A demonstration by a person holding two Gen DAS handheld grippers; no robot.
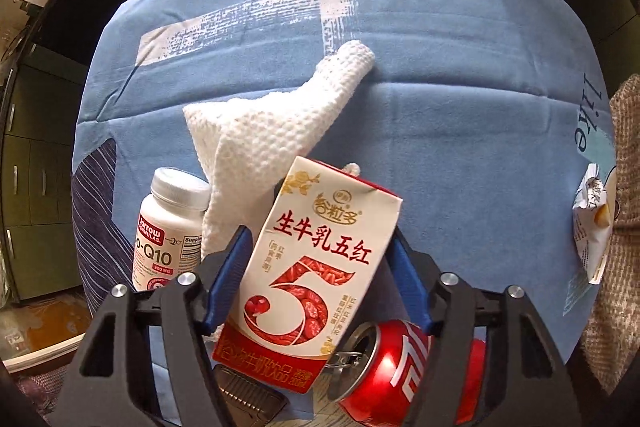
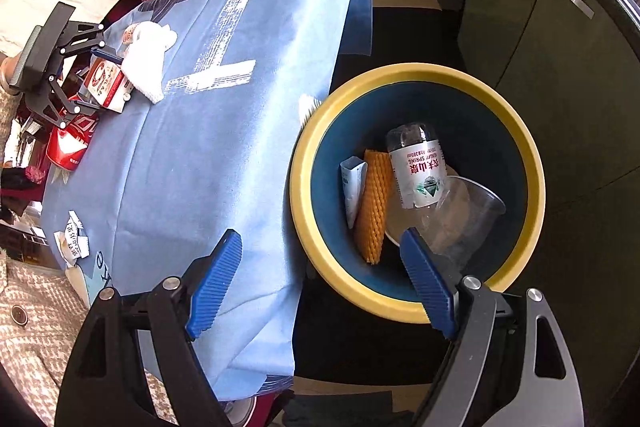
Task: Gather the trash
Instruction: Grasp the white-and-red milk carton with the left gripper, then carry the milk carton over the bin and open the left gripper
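Between the left gripper's point(image 1: 318, 247) clasping fingers, a white-and-red milk carton point(image 1: 312, 267); right gripper's point(image 2: 320, 281) fingers spread, empty.

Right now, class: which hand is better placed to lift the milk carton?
Left. The left gripper already straddles the milk carton; the right gripper hangs open over the bin, empty.

carton point(image 1: 316, 267) – "5" | pill bottle point(image 1: 172, 227) – "jarrow", "q10" | cloth point(image 1: 440, 87) – "like"
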